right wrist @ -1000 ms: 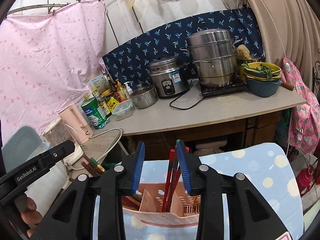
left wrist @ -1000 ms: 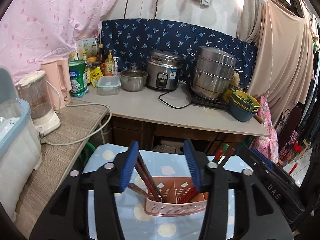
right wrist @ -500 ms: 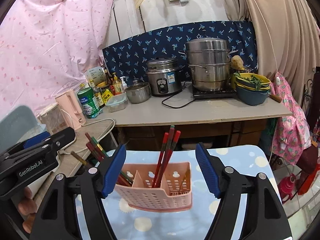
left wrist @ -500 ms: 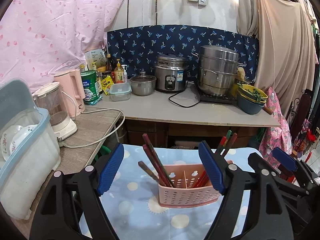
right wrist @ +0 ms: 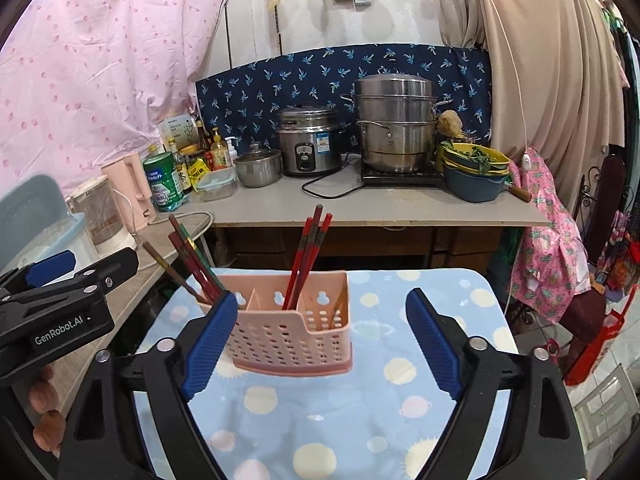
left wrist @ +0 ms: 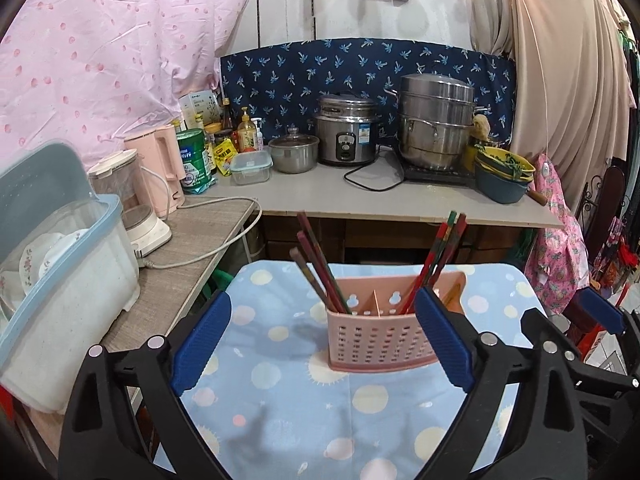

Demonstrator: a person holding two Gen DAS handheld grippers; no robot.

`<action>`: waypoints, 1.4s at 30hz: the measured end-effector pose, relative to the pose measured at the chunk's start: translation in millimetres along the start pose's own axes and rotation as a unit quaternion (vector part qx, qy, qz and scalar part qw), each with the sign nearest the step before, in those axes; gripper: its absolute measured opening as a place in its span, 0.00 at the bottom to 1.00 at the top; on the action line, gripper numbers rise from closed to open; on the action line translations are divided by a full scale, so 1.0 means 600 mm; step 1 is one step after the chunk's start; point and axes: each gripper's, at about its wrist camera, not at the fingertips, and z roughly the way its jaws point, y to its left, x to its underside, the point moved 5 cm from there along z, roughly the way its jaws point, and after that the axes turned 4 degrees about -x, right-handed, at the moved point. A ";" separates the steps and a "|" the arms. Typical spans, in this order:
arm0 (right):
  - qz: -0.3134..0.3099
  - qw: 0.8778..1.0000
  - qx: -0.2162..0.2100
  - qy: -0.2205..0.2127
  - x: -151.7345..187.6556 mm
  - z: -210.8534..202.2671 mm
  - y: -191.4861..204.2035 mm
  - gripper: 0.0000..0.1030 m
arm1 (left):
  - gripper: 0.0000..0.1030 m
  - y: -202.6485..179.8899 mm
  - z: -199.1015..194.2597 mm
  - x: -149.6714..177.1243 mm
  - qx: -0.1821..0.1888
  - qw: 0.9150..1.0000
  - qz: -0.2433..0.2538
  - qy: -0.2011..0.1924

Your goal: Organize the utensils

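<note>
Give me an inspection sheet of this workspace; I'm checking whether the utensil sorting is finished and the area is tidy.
Surface: blue dotted cloth on the small table, bare apart from the holder.
Job's things: pink holder upright; left chopsticks and right chopsticks lean in separate end compartments.
Clutter: nothing seen on the cloth.
Grippers: left claw and right claw open, have just been opening, nothing pressed between the pads.
Cables: black cord loops on the counter; white cord trails across the side table.
Surroundings: rice cooker, steamer pot, stacked bowls, hanging cloths.
</note>
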 end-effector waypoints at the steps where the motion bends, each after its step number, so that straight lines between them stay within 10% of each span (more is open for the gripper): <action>1: -0.003 1.000 0.002 0.001 0.006 -0.005 0.001 0.81 | 0.88 0.001 -0.002 0.008 -0.002 1.000 0.001 0.004; 42: -0.007 0.995 0.034 0.098 0.237 -0.033 -0.006 0.83 | 0.93 0.032 0.015 0.250 -0.041 0.992 0.027 0.116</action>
